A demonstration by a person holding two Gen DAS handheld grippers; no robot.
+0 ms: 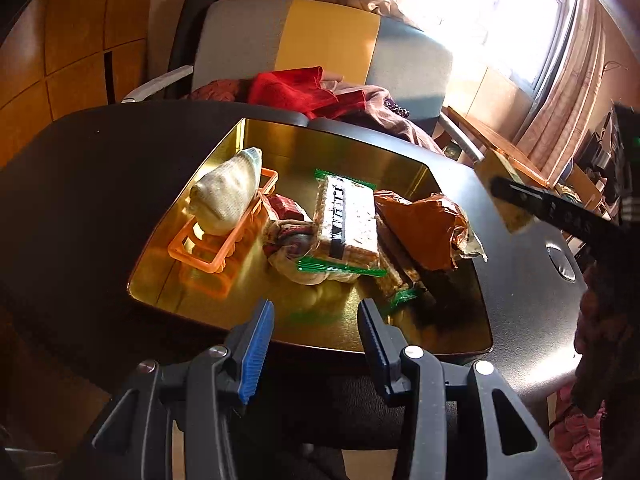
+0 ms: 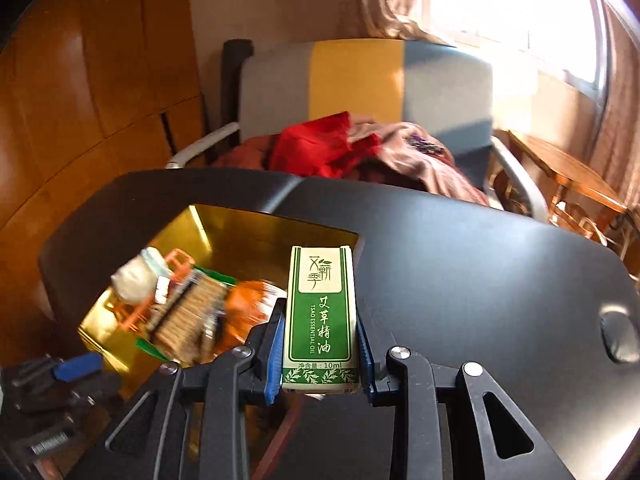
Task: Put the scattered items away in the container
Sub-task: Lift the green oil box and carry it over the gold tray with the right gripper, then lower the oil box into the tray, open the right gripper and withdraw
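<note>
A gold tray [image 1: 340,148] sits sunk in the dark table [image 1: 80,184]. In it lie an orange plastic rack [image 1: 212,248] bearing a rolled beige sock [image 1: 228,196], a cracker packet with green ends [image 1: 348,220], a brown-orange wrapper [image 1: 420,232], a small red box [image 1: 282,206] and a patterned cloth bundle [image 1: 292,252]. My left gripper [image 1: 316,308] hangs open and empty over the tray's near edge. My right gripper [image 2: 320,308] is shut on an upright green essential-oil box [image 2: 322,300], right of the gold tray [image 2: 248,240] and above the table. The left gripper's blue pad [image 2: 76,360] shows at lower left.
Behind the table stands a grey, yellow and blue chair [image 1: 320,36] piled with red and brown clothes [image 1: 304,88]. Wooden panels line the left wall. A bright curtained window [image 1: 500,12] and a wooden side table [image 2: 568,172] are at the right. The tabletop has a round dimple [image 2: 618,336].
</note>
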